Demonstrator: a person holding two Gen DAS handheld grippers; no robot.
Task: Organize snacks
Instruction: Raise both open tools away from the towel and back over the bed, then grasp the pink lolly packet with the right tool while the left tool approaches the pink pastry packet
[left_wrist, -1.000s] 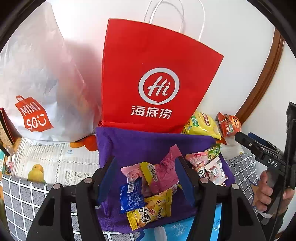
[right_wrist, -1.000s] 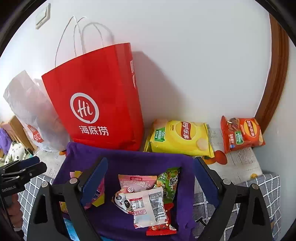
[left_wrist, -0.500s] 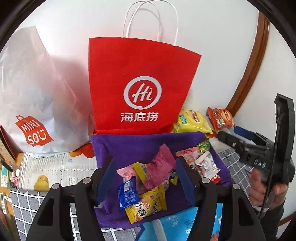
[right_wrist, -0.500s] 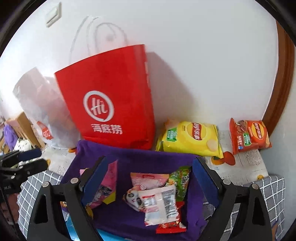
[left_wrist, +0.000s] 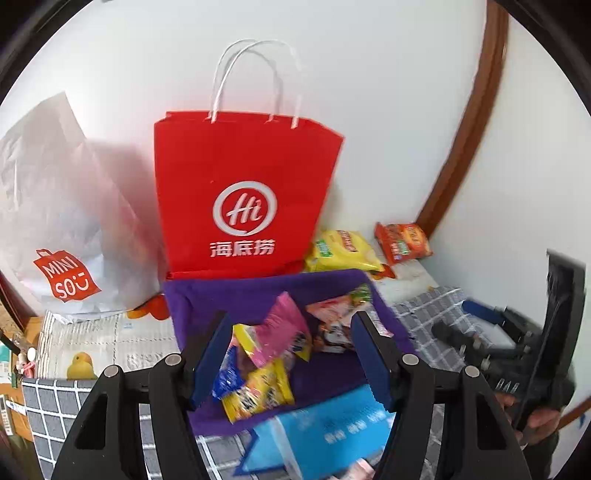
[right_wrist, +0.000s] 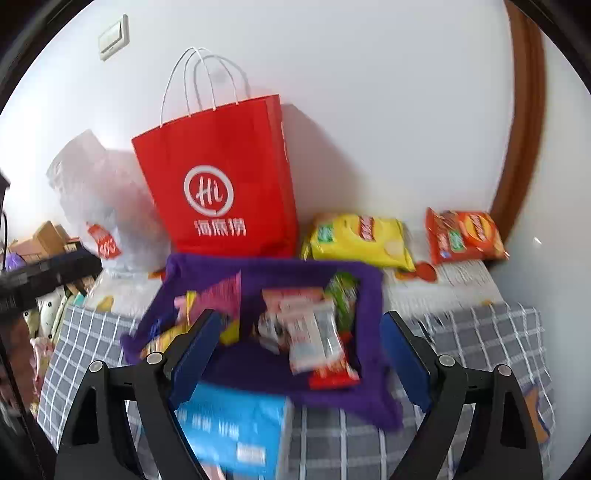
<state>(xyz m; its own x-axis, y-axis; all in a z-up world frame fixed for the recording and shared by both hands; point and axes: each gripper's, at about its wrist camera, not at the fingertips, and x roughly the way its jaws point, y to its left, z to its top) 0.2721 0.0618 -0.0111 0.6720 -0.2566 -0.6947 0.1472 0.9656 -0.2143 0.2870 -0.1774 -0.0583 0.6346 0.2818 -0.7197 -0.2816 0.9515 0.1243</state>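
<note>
Several small snack packets lie on a purple cloth (left_wrist: 258, 291) (right_wrist: 280, 273): a pink packet (left_wrist: 282, 328), a yellow one (left_wrist: 258, 393), a white one (right_wrist: 314, 336) and a green one (right_wrist: 343, 295). A red paper bag (left_wrist: 243, 199) (right_wrist: 225, 184) stands upright behind the cloth against the wall. A yellow chip bag (right_wrist: 360, 238) and an orange chip bag (right_wrist: 463, 234) lie to its right. My left gripper (left_wrist: 290, 356) is open and empty above the cloth's near side. My right gripper (right_wrist: 301, 356) is open and empty there too; it shows at the right of the left wrist view (left_wrist: 480, 332).
A blue tissue pack (left_wrist: 325, 432) (right_wrist: 236, 432) lies in front of the cloth on a grey checked tablecloth (right_wrist: 480, 339). A white Miniso plastic bag (left_wrist: 59, 221) stands left of the red bag. A brown wooden door frame (right_wrist: 524, 129) runs up the right.
Both grippers have pulled back and up from the cloth. The whole red bag with its handles and the blue tissue pack have come into view. Both jaws stay open.
</note>
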